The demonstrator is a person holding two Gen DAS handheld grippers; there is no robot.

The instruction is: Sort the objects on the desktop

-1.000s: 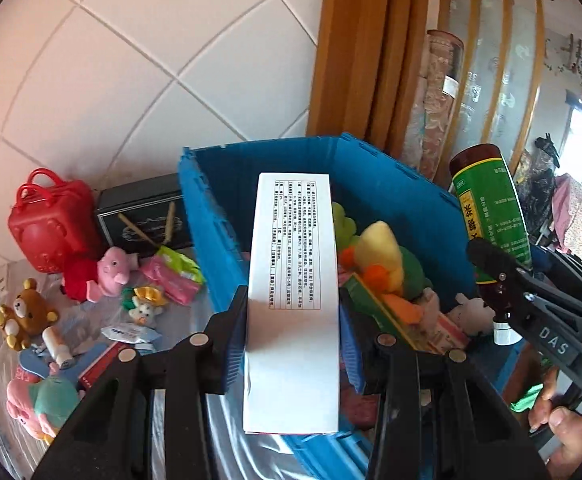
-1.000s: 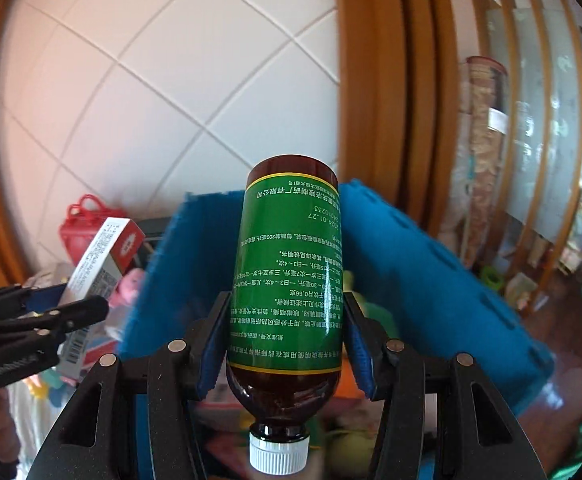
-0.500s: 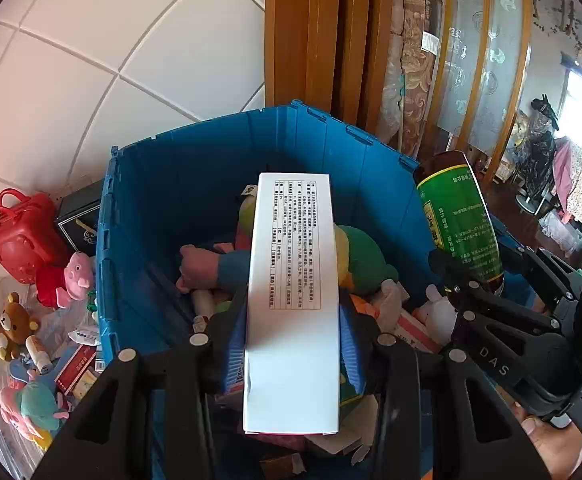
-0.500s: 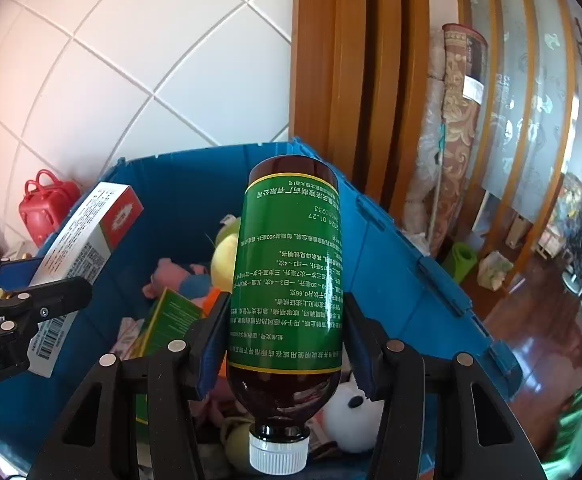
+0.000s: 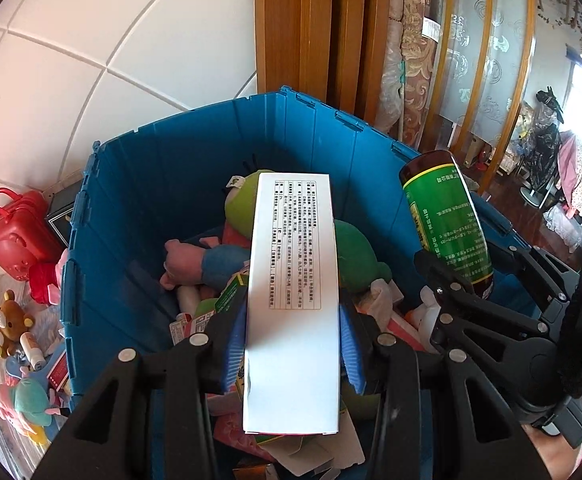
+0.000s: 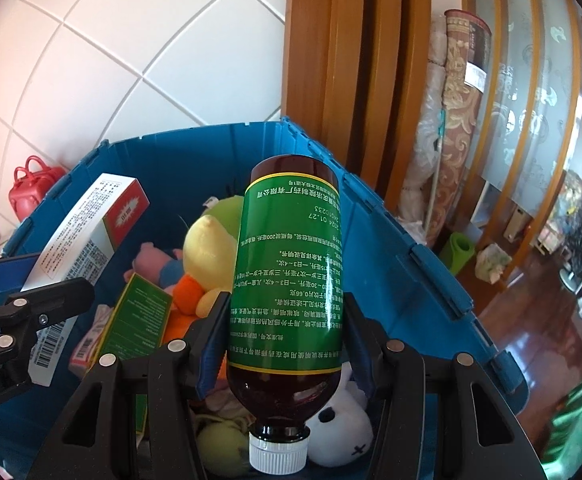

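Since a second before, both my hands had swung from beside the bin to over its open top. My left tongs gripped the white box, pads pressed on its two long sides, above the plush toys. My right tongs clamped the green-labelled bottle, cap toward me, over the bin. In the left view, the bottle sat at 3 o'clock; a red case and a bear lay on the surface at 9 o'clock.
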